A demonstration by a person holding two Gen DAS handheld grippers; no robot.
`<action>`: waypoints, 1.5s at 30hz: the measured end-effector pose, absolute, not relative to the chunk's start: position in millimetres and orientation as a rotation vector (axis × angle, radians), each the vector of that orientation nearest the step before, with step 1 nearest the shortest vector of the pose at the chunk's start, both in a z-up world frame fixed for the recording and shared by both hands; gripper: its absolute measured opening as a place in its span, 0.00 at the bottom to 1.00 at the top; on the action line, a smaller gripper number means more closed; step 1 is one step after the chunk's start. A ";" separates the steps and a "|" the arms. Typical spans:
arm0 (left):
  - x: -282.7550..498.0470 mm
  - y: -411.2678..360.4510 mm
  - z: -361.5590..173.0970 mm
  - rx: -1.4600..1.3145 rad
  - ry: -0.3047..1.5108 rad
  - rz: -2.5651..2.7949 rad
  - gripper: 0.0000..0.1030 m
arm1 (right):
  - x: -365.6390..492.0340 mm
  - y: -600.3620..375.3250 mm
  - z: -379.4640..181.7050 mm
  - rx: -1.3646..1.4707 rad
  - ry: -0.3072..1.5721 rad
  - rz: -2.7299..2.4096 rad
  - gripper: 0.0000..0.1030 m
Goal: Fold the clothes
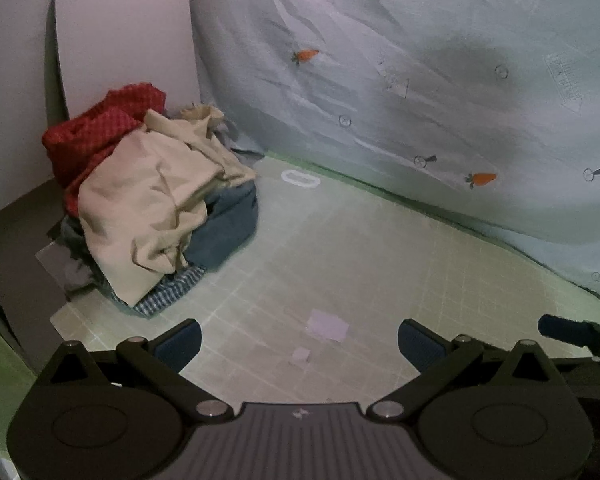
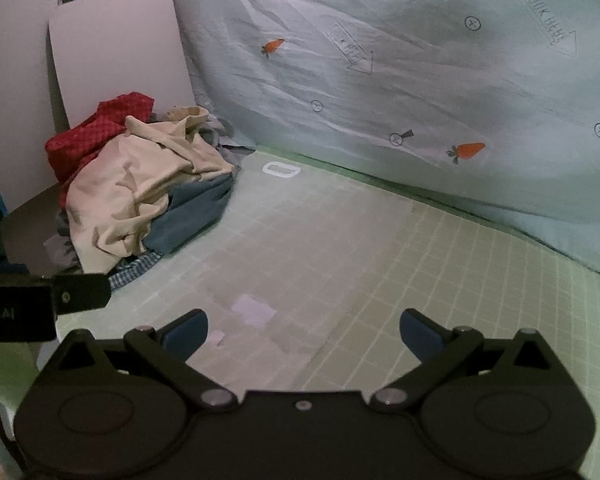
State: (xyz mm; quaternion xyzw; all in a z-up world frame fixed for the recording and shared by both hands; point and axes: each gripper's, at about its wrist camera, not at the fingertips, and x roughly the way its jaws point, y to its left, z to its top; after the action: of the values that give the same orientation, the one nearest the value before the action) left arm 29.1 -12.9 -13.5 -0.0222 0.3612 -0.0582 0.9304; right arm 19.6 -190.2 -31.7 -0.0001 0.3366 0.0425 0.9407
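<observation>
A heap of unfolded clothes (image 1: 152, 204) lies at the far left of the green grid mat (image 1: 360, 264): a cream garment on top, a red checked one behind, blue and blue-checked ones under it. It also shows in the right wrist view (image 2: 140, 192). My left gripper (image 1: 299, 346) is open and empty, low over the mat, to the right of and nearer than the heap. My right gripper (image 2: 303, 334) is open and empty over the mat (image 2: 420, 264). The left gripper's body (image 2: 40, 304) shows at its left.
A pale blue sheet with carrot prints (image 1: 440, 80) hangs along the back. A white board (image 1: 124, 40) leans behind the heap. Two small pale paper patches (image 1: 326, 326) lie on the mat. A white ring handle (image 1: 300, 179) marks the mat's far edge.
</observation>
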 end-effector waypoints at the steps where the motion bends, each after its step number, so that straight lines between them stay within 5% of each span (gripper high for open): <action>1: 33.5 -13.3 -14.6 -0.040 0.749 -0.114 1.00 | 23.3 -191.1 -32.0 -0.002 0.688 0.084 1.00; 16: 163.1 20.3 -34.6 -0.116 0.885 0.022 1.00 | 158.9 -184.8 -48.4 -0.106 0.716 0.080 1.00; 25: 270.1 107.3 -52.6 -0.179 0.860 0.270 0.99 | 297.7 -113.8 -74.0 -0.123 0.681 0.194 0.99; 32: 319.5 175.6 -71.4 -0.247 0.847 0.455 0.96 | 392.0 -34.0 -97.2 -0.139 0.620 0.386 0.77; 40: 339.6 204.5 -100.5 -0.353 0.891 0.471 0.79 | 444.4 34.8 -122.5 -0.162 0.617 0.546 0.45; 45: 340.6 198.6 -107.7 -0.333 0.908 0.460 0.78 | 467.6 54.5 -137.6 -0.197 0.685 0.544 0.50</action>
State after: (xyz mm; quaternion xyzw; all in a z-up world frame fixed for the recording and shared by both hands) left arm 340.6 198.6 -107.7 -0.1588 0.4326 0.2193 0.8600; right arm 467.6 54.5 -137.6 -0.0953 0.3313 0.2629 0.9012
